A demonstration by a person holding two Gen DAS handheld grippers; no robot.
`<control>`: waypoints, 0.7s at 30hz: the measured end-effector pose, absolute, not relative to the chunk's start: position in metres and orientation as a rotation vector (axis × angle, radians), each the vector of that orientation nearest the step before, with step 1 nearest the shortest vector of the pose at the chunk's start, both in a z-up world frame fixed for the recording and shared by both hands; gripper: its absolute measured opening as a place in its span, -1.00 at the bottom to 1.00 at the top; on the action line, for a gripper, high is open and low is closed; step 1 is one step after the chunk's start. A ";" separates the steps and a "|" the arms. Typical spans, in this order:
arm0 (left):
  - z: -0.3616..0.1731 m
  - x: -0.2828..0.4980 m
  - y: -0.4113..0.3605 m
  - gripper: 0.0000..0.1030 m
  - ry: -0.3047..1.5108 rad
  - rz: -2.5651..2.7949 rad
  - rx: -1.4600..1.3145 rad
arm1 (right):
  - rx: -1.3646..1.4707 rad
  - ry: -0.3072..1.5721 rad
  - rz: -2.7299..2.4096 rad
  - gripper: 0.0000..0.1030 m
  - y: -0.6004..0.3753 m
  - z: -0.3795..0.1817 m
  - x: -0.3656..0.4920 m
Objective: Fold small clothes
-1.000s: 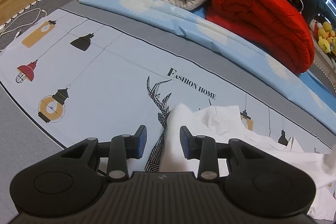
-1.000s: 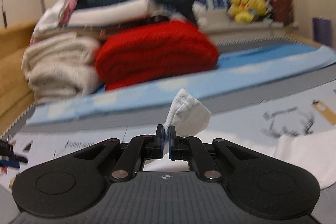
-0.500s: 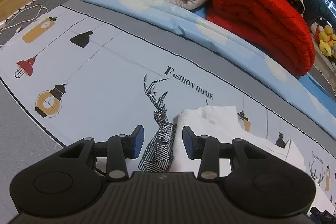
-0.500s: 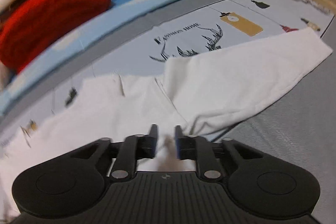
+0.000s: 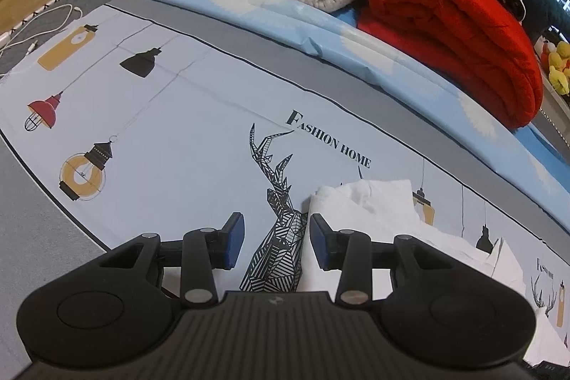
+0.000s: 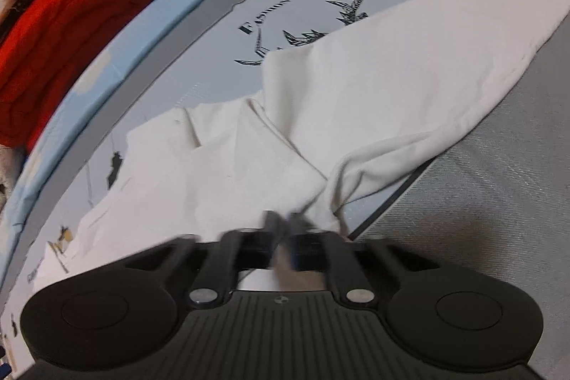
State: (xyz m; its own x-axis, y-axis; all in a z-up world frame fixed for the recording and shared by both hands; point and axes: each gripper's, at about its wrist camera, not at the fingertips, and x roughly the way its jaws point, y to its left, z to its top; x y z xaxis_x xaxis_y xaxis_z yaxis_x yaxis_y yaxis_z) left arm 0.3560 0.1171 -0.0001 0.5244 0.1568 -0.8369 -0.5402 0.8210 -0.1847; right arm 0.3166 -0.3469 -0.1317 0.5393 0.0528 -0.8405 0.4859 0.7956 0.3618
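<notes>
The white garment (image 6: 356, 95) sprawls across the middle of the printed sheet (image 5: 185, 130). The right gripper (image 6: 283, 237) has just snapped closed at its near edge, seemingly pinching cloth; a thin pinch could slip. The left gripper (image 5: 274, 237) gapes empty.

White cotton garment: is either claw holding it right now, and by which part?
Left claw is open, holding nothing. Right claw has just closed at the white cotton garment's near edge; blur hides whether cloth is pinched.
</notes>
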 end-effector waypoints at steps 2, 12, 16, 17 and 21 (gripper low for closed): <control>0.000 0.357 0.116 -0.13 0.934 0.428 -0.456 | 0.642 0.943 -0.281 -1.00 -0.349 -0.127 0.313; -0.001 0.357 0.111 -0.13 0.941 0.412 -0.445 | 0.601 0.766 -0.317 -1.00 -0.340 -0.090 0.287; -0.002 0.357 0.107 -0.13 0.945 0.411 -0.438 | 0.563 0.868 -0.402 -0.96 -0.344 -0.100 0.286; -0.002 0.358 0.105 -0.13 0.946 0.405 -0.438 | 0.564 0.872 -0.434 -0.93 -0.348 -0.102 0.284; -0.006 0.361 0.091 -0.13 0.964 0.366 -0.421 | 0.600 0.808 -0.355 -0.93 -0.355 -0.096 0.284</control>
State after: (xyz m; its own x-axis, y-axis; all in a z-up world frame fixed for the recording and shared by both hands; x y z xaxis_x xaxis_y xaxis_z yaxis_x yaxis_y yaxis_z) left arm 0.3608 0.0914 -0.0060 0.5215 0.1120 -0.8459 -0.4777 0.8598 -0.1807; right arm 0.2840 -0.3545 -0.0962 0.6464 -0.0713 -0.7596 0.5118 0.7789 0.3624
